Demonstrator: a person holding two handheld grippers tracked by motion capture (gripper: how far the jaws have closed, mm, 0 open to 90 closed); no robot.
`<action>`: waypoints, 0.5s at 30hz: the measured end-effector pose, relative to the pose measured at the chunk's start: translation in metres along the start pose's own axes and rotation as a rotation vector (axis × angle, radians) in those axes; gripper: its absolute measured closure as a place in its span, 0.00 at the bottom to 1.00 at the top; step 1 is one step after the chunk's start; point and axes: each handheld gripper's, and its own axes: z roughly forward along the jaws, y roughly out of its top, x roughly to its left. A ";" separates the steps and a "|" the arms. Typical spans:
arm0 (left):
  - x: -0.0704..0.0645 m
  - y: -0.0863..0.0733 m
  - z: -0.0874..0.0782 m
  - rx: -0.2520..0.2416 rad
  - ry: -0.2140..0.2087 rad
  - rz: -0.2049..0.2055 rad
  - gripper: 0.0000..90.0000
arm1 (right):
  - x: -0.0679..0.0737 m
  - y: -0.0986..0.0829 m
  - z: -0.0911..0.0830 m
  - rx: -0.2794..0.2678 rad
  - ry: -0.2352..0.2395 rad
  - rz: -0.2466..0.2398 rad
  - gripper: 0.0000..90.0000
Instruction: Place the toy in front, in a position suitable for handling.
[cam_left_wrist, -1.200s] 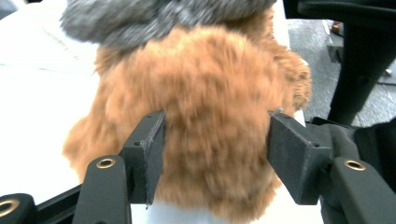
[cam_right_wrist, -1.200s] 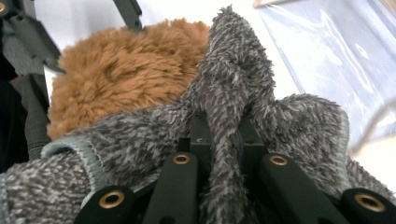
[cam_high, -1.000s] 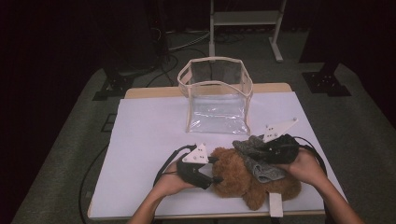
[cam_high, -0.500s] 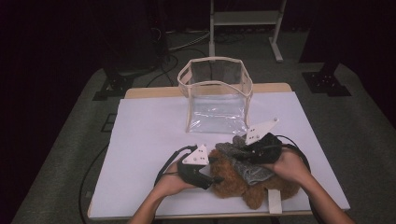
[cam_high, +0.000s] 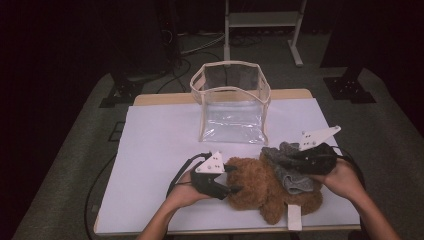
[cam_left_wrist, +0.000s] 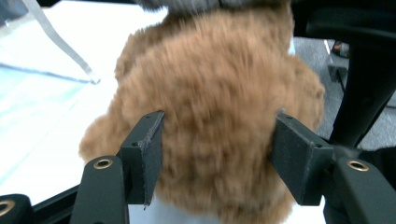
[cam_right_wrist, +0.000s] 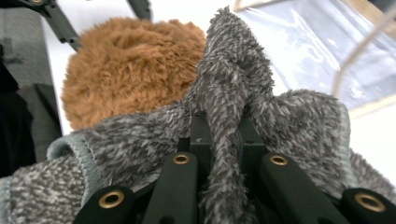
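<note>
A brown plush toy (cam_high: 255, 187) lies on the white table sheet (cam_high: 160, 150) near the front edge. My left gripper (cam_high: 234, 178) is open, its two jaws straddling the toy's rounded left end (cam_left_wrist: 215, 93), pads at the fur. A grey fuzzy cloth (cam_high: 292, 175) drapes over the toy's right side. My right gripper (cam_high: 280, 156) is shut on a pinched fold of that cloth (cam_right_wrist: 229, 93), with the brown toy (cam_right_wrist: 126, 60) just beyond it.
A clear plastic bag with a beige rim (cam_high: 232, 100) stands open-topped behind the toy at mid table. A white tag (cam_high: 294, 218) hangs at the front edge. A metal stand (cam_high: 262, 20) is on the floor behind the table.
The right gripper, holding the grey cloth, swung left over the toy and then came back right. The left gripper stayed at the toy's left end.
</note>
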 end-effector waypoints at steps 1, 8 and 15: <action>-0.001 0.002 0.000 -0.006 0.000 0.005 0.41 | 0.005 0.000 0.002 -0.009 0.007 -0.004 0.90; -0.009 0.003 0.010 0.048 -0.054 0.045 0.44 | 0.023 0.016 0.007 0.027 0.028 -0.079 0.89; -0.012 0.002 0.009 0.073 -0.047 0.067 0.44 | 0.021 0.033 0.020 0.062 0.064 -0.127 0.89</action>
